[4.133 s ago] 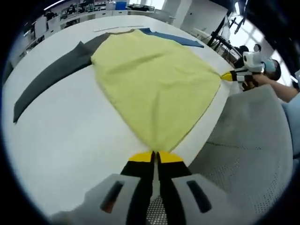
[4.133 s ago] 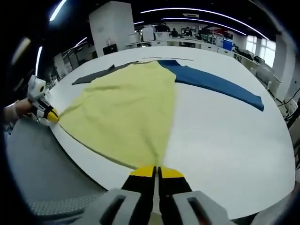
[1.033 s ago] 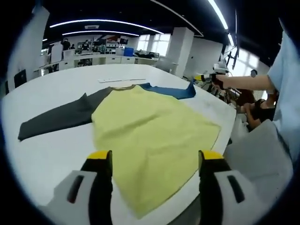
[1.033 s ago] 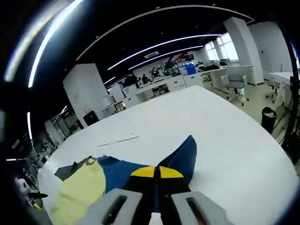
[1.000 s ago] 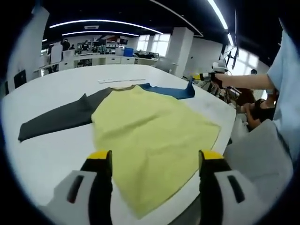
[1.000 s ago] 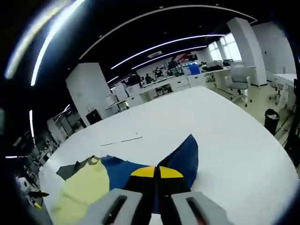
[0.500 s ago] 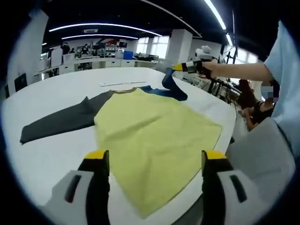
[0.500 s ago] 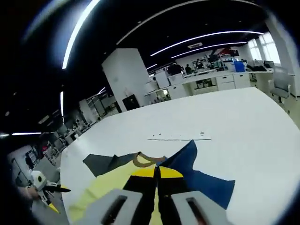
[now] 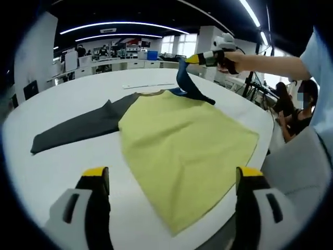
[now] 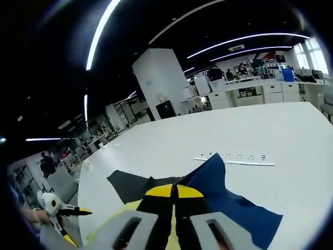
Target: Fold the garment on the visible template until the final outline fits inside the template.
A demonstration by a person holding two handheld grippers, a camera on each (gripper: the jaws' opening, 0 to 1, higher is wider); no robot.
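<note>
Jaws of the right gripper (image 10: 174,194) are pinched on the blue sleeve (image 10: 229,200), lifting it above the garment (image 9: 182,140). Jaws of the left gripper (image 9: 171,179) stand wide apart and hold nothing, with the yellow body spread flat ahead between them on the white table (image 9: 62,166). Its dark grey sleeve (image 9: 78,130) lies outstretched.

Strip (image 10: 235,158) on table (image 10: 291,135): markings too small to read. Garment (image 10: 229,200) body hidden behind right hand-held gripper (image 10: 174,191).

Garment (image 9: 182,140) on table (image 9: 57,172) (sleeve (image 9: 184,83) aloft)
</note>
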